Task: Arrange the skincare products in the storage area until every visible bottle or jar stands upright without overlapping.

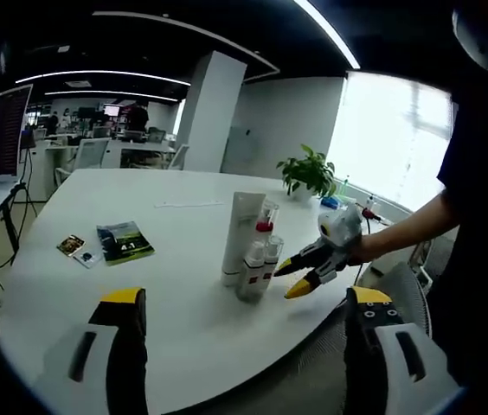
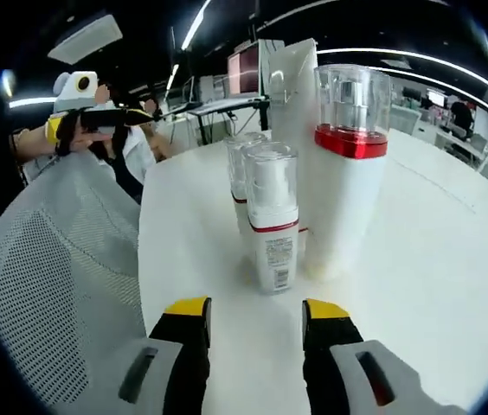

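Standing upright on the bench (image 2: 452,259), bottles (image 2: 272,226) cluster at 12 o'clock, just beyond the open, empty right tongs (image 2: 255,313); left tongs (image 1: 248,301) open, well apart.

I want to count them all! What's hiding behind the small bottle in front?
Behind the small bottle stands a second small bottle, partly covered. Beside them is a bigger bottle with a red band, and a tall white tube behind. The tube's lower part is covered.

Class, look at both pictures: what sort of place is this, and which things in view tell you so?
Most likely an open-plan office: a large white meeting table, desks with chairs behind, and a mesh office chair.
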